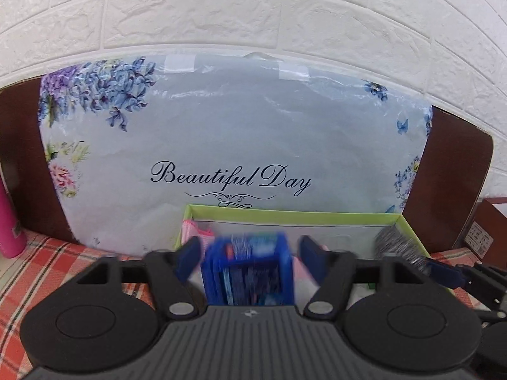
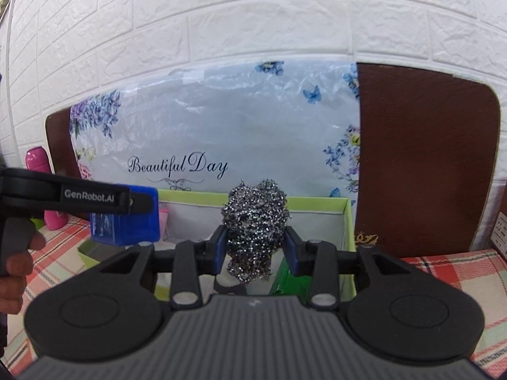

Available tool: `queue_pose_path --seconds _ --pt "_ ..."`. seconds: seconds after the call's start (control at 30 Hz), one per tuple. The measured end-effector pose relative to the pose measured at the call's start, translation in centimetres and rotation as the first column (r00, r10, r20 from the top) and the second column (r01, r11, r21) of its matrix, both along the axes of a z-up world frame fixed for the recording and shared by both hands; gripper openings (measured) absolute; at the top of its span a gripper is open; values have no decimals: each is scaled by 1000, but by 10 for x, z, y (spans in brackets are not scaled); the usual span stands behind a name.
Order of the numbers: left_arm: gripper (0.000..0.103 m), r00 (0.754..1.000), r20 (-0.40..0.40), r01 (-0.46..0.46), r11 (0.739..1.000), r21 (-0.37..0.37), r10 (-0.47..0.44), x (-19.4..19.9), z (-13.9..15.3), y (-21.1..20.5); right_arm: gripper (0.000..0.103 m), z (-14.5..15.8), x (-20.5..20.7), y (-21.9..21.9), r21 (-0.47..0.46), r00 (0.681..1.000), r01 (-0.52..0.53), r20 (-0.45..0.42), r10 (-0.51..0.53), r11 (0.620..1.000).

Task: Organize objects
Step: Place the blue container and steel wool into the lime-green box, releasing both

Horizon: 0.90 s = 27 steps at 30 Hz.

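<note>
A green-rimmed open box [image 1: 285, 214] stands on the plaid cloth before a floral "Beautiful Day" pillow. My left gripper [image 1: 250, 253] is open, its blue pads either side of a blurred blue packet [image 1: 248, 269] that sits between them above the box's near edge. In the right wrist view the left gripper [image 2: 126, 202] lies against the blue packet [image 2: 126, 224] at the box's left end [image 2: 190, 194]. My right gripper [image 2: 255, 247] is shut on a steel wool scourer [image 2: 255, 221] held above the box. The scourer shows at the right in the left wrist view [image 1: 396, 242].
A pink bottle [image 1: 8, 221] stands at the far left, also in the right wrist view [image 2: 38, 158]. A brown headboard [image 2: 424, 158] and white brick wall rise behind the pillow [image 1: 221, 133]. A brown box [image 1: 488, 231] sits at the right. A green carton [image 2: 294, 281] lies inside the box.
</note>
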<state>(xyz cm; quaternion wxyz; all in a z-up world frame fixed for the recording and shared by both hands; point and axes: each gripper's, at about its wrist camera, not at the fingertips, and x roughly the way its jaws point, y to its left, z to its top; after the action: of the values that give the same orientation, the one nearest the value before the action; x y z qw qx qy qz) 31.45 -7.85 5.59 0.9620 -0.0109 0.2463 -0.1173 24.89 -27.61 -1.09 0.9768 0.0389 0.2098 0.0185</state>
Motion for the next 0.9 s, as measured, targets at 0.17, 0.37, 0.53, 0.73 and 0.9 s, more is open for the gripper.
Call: queue_pose_path --seconds 0.17,0.37,0.53,0.73,0.9 --pt "85 1000 -3 1 1000 3 -1 -7 -6 8 81 -14 -1 7 -68 1000 -18 -17 17 998" --pt "85 999 -30 -15 1000 17 16 -28 0 11 93 -8 -19 6 -60 1000 -2 -8 1 998" --pt "85 998 -44 -35 998 56 37 -64 12 10 101 8 -49 5 -45 1000 4 9 -3 999" --pt "85 999 -35 -36 998 58 38 -115 15 22 103 27 -96 3 -8 1000 -6 30 6 1000" --pt "85 996 -50 -71 997 27 72 -149 7 44 103 34 -136 6 -3 999 -35 30 35 999"
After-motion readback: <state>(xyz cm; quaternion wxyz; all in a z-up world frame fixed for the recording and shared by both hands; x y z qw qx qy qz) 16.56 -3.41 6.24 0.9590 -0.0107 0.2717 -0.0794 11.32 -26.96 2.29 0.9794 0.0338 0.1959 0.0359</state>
